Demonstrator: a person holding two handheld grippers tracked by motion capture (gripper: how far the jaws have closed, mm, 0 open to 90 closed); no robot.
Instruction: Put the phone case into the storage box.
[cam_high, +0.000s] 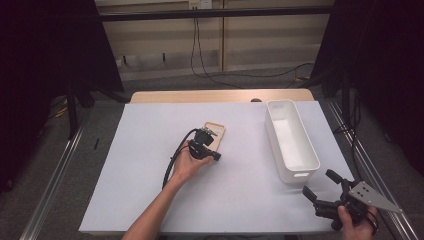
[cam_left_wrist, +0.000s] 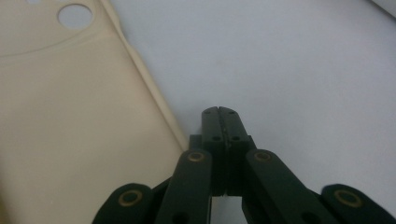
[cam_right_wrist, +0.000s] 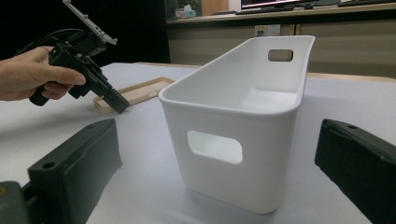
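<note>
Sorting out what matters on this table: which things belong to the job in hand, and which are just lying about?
In the job:
- beige phone case, next to the shut left tool
- white bin, in front of the open right tool

Lying about:
- white table cover
- black cables along the far wall

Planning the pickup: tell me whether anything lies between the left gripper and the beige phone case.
Nothing visible does. The left gripper, jaws shut, points down at bare white table cover right beside the phone case edge. The white bin stands apart.
</note>
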